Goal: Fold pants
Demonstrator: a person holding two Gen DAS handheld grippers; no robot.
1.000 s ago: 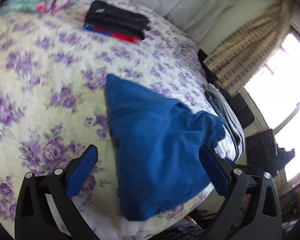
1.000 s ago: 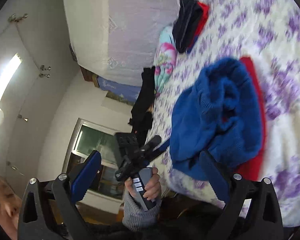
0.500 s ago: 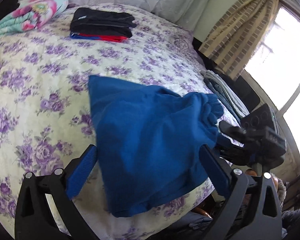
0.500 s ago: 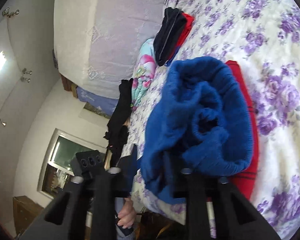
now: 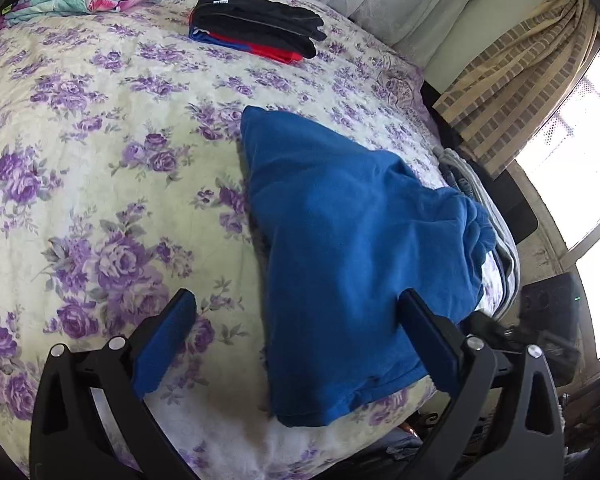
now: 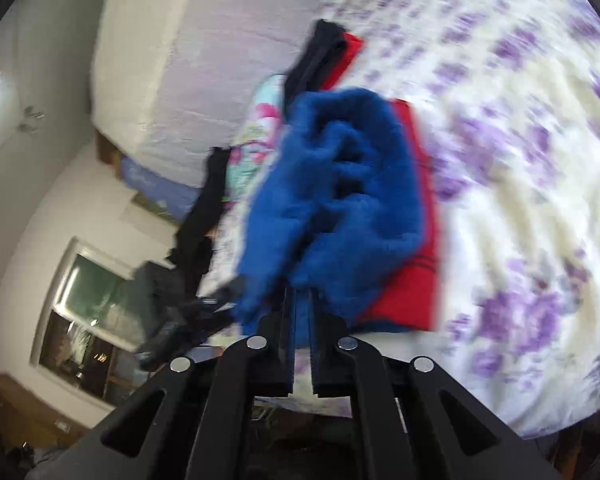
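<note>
While right gripper [image 6: 302, 300] closes on blue pants [image 5: 340, 240], long axis toward headboard, left gripper [image 5: 296, 340] released

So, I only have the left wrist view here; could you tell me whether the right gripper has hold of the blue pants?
Observer: The right gripper is closing its jaws, with a bunched end of the blue pants between them.
Operator: Thank you. Is anything lying under that end?
Observer: Yes, a red garment lies beneath it on the floral bedspread.
</note>
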